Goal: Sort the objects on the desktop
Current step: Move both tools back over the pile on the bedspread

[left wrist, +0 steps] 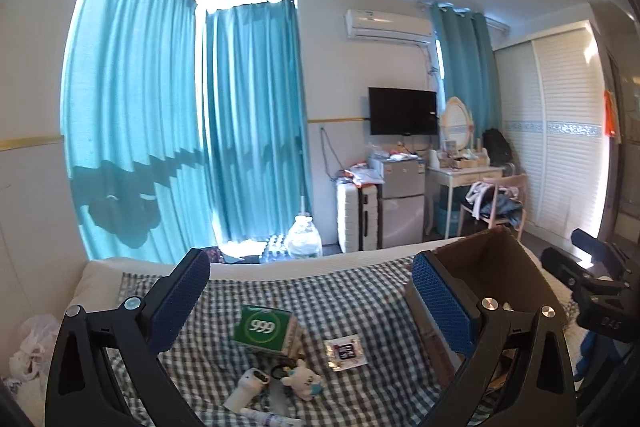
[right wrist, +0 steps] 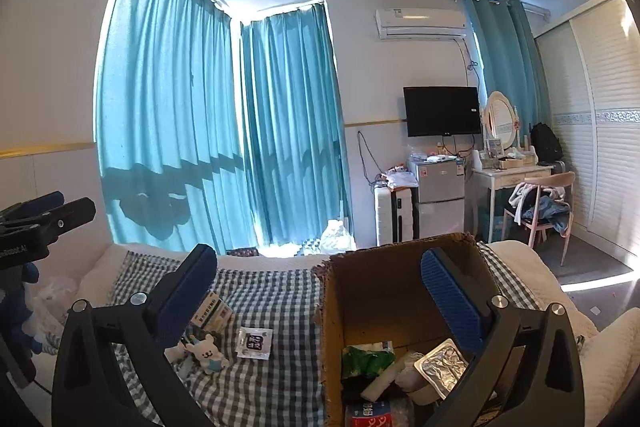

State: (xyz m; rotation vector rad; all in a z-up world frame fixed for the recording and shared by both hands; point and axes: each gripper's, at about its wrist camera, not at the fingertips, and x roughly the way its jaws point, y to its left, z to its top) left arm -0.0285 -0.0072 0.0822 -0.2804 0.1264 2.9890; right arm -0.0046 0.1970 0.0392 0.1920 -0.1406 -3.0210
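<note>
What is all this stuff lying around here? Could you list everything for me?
medicine box: one, green and white, on the checked cloth
plush toy: one, white, beside the box
small packet: one, white, on the cloth
white tube: one, near the toy
cardboard box: one, brown, open, on the bed, holding a green bag and a foil pack
checked cloth: one, dark green and white, over the bed
curtains: teal, at the windows
left tongs: one, black with blue pads, open
right tongs: one, same, open

Black-framed grippers with blue ribbed pads [left wrist: 442, 301] and silver screws [right wrist: 500, 301].
</note>
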